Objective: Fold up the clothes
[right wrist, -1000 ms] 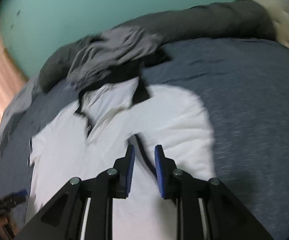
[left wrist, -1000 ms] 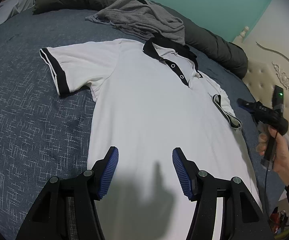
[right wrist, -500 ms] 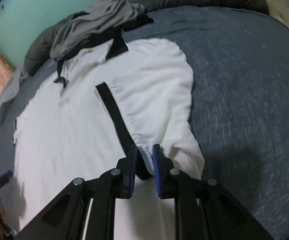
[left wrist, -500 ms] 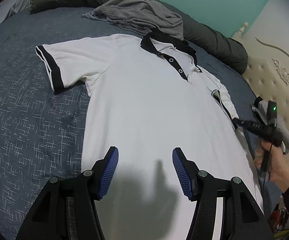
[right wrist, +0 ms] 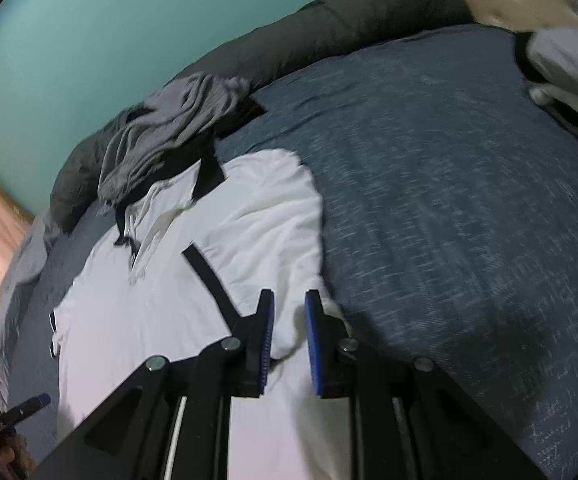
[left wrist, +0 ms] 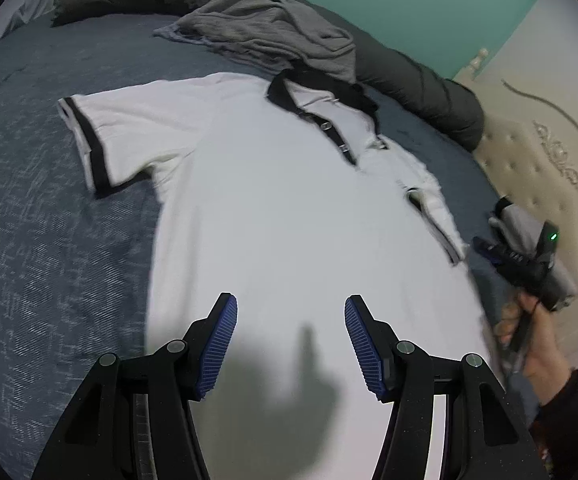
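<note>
White polo shirt [left wrist: 281,216] lies face up on the blue bedspread [left wrist: 41,240], collar toward the grey garment [left wrist: 265,28] heaped at the pillows. One sleeve lies spread flat; the other is folded in over the chest, its black cuff band [right wrist: 209,280] uppermost. Left gripper [left wrist: 291,338] hovers over the lower body, jaws wide apart, holding nothing. Right gripper [right wrist: 289,332] stands partly parted, folded cloth between the pads; whether it bites, I cannot tell. Judgement: light, limp, creasing fabric; best taken at seams or hem
</note>
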A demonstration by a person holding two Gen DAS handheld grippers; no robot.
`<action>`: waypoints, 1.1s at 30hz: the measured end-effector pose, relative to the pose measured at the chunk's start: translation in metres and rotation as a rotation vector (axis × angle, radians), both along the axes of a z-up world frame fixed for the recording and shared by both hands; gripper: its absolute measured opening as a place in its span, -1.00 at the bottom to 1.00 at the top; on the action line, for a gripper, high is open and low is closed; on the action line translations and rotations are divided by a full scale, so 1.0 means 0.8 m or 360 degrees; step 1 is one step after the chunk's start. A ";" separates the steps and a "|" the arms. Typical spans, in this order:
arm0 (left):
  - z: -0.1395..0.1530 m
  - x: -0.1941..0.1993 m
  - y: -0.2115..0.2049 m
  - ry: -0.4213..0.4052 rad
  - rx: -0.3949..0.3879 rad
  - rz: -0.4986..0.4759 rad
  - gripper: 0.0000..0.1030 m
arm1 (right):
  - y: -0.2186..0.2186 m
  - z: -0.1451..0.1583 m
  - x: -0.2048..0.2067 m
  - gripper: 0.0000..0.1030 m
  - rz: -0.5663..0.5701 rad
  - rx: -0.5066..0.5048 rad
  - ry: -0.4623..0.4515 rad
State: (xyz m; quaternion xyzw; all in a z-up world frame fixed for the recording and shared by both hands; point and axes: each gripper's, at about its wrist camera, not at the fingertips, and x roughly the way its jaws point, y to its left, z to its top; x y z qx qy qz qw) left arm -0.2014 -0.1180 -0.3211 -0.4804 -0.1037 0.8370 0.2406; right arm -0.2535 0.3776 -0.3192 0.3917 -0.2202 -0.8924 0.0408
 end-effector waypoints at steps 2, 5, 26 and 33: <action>0.005 -0.011 0.022 -0.0017 0.0007 -0.0045 0.17 | 0.014 -0.004 0.005 -0.70 -0.0068 -0.0052 -0.0006; 0.012 -0.027 0.054 -0.0042 0.0016 -0.0112 0.17 | 0.030 -0.012 0.009 -0.53 -0.0112 -0.0137 -0.0038; 0.001 -0.245 0.429 -0.0149 -0.0099 -0.0543 0.17 | 0.052 -0.026 -0.003 -0.43 0.0033 -0.0162 -0.0106; -0.027 -0.277 0.478 -0.0204 -0.0091 -0.0546 0.16 | 0.054 -0.037 -0.015 -0.42 0.0081 -0.0186 -0.0139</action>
